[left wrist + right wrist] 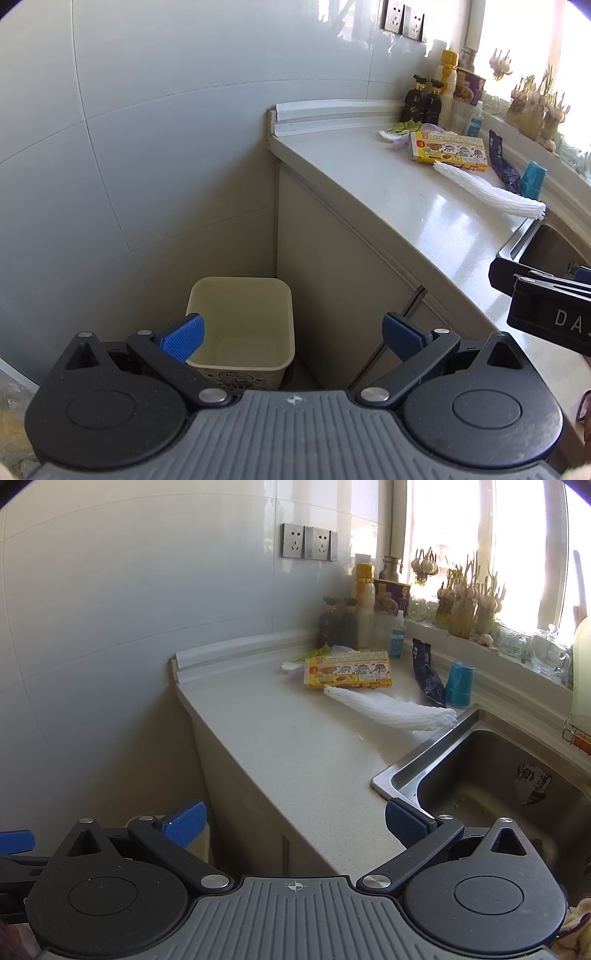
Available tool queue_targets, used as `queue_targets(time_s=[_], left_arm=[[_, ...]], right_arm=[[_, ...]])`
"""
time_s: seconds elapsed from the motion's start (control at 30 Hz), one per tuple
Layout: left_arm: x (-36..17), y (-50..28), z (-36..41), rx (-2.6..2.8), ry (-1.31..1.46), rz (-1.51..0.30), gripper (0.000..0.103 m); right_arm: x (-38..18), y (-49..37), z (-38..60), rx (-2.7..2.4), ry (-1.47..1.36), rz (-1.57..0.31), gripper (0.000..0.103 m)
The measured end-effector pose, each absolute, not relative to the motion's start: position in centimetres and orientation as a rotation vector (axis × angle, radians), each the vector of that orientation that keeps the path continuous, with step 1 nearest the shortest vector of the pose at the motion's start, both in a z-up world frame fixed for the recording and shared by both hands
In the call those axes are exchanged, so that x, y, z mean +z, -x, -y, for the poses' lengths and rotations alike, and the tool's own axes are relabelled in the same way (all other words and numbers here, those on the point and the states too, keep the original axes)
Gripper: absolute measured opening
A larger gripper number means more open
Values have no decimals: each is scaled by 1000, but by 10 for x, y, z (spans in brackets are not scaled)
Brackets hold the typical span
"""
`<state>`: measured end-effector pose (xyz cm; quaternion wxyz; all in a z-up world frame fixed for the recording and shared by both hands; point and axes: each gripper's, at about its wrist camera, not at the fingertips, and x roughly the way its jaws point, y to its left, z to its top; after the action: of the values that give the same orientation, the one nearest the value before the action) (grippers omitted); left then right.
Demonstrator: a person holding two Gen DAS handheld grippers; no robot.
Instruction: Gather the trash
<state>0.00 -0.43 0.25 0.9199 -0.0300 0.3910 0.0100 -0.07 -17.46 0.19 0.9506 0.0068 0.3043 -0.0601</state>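
A cream bin (242,325) stands on the floor in the corner beside the cabinet, with nothing visible inside. My left gripper (291,338) hovers open above it, holding nothing. On the counter lie a yellow box (347,670), a white foam net (391,707), a dark blue snack bag (428,675), a blue cup (460,688) and green and purple scraps (317,655). My right gripper (295,825) is open and empty over the counter's near edge, well short of them. In the left wrist view the box (448,151) and the net (487,192) lie far right.
A steel sink (410,764) holds a crumpled wrapper (532,782). Bottles (341,627) stand at the back of the counter. Garlic and jars line the windowsill (491,646). The tiled wall (129,147) is at left. The right gripper's body (546,306) shows at the left view's edge.
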Motion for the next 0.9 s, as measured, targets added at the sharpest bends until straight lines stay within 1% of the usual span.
queue_targets(time_s=[0.9], left_arm=[[3, 1, 4, 29, 71, -798, 102]], right_arm=[[2, 0, 172, -118, -4, -620, 103]])
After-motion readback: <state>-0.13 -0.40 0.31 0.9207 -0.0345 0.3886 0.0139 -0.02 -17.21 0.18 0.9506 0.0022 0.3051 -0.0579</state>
